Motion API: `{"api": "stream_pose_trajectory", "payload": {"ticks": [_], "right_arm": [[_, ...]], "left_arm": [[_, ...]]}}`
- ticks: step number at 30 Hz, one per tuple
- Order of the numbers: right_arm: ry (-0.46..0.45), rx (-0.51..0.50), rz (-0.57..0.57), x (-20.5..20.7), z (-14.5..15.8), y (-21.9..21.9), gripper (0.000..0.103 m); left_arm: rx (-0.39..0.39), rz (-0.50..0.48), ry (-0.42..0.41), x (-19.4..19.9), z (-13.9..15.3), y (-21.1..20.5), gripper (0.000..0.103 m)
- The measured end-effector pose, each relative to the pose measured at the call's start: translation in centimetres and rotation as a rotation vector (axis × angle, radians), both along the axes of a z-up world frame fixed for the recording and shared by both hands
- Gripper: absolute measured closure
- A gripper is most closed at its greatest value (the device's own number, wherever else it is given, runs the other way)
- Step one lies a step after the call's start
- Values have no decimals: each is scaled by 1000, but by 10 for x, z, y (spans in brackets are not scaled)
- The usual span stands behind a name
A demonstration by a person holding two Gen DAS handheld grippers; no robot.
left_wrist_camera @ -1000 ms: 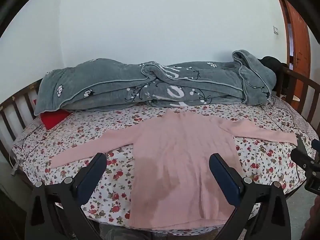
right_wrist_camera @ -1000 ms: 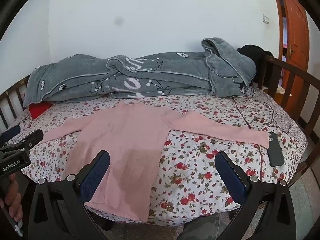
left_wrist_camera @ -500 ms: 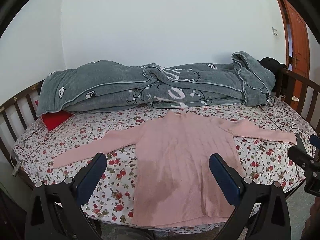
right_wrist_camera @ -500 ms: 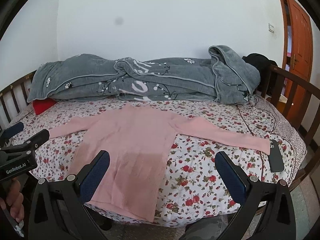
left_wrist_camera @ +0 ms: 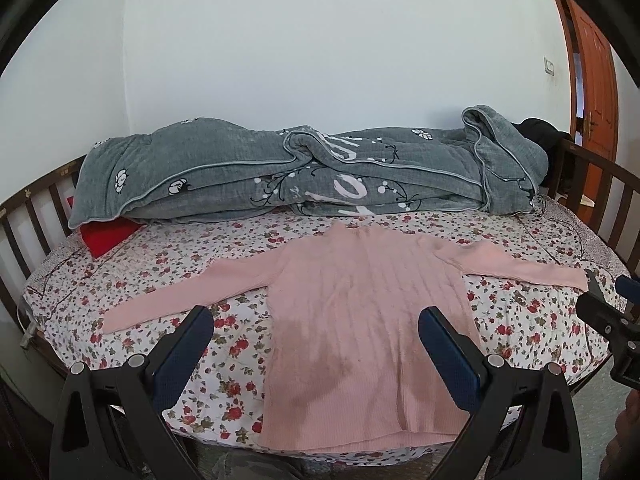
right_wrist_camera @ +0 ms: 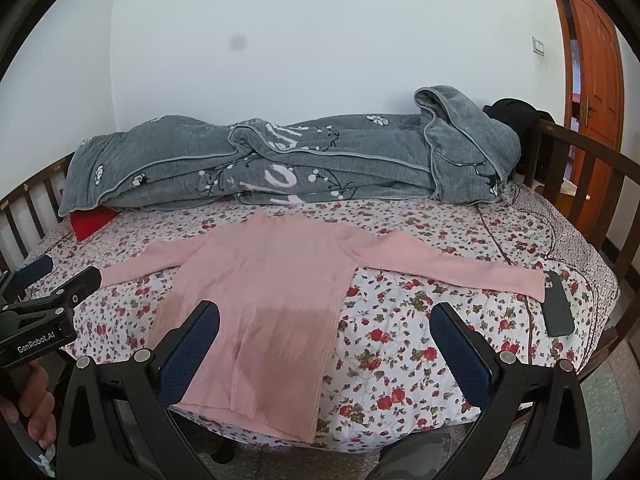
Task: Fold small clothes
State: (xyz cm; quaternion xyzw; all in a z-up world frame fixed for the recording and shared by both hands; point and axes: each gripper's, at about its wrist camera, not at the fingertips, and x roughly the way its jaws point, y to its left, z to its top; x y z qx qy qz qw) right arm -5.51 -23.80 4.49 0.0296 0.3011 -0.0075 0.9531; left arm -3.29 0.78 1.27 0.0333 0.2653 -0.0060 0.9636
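**Both grippers pull back and rise; the sweater lies untouched**

The pink sweater (left_wrist_camera: 360,320) lies flat on the floral bedsheet (left_wrist_camera: 168,272), front side down or up I cannot tell, with both sleeves stretched out to the sides and its hem at the near edge of the bed. A darker patch shows on its lower half. Compared with a second ago, the garment has not moved: sleeves, hem and collar keep the same lie on the sheet.

What differs is the viewpoint. In both wrist views the bed now sits lower in the frame and more of the white wall shows above the grey quilt (left_wrist_camera: 304,176), so both grippers have lifted or tipped upward a little since the earlier frames.

The left gripper (left_wrist_camera: 316,344) hovers before the near edge of the bed, its blue-padded fingers (left_wrist_camera: 182,356) spread wide apart with nothing between them; they frame the sweater's lower body without touching it. The right gripper (right_wrist_camera: 326,342) hangs likewise, fingers (right_wrist_camera: 460,348) wide apart and empty, framing the sweater's right side and bare sheet. Their spread matches the earlier frames.

In the right wrist view the left gripper appears at the left edge, gripped by a hand (right_wrist_camera: 30,408). A dark phone (right_wrist_camera: 558,308) lies on the sheet just at the end of the right sleeve, where it lay before. A red cushion (left_wrist_camera: 106,236) peeks from under the quilt's left end. A wooden rail (right_wrist_camera: 580,152) surrounds the bed, and an orange door (right_wrist_camera: 596,60) stands at the far right.
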Motion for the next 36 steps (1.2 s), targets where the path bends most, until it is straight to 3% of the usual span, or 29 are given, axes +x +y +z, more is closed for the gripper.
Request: {"api": "stream_pose_trajectory", "payload": {"ticks": [12,36], "right_arm": [[3,19,19,2,1,1,0],[-5,16,24,2,3,7,0]], "left_arm": [[-35,1,34,7,0,7,0],[-54,-7,26,7,11,12,0]]}}
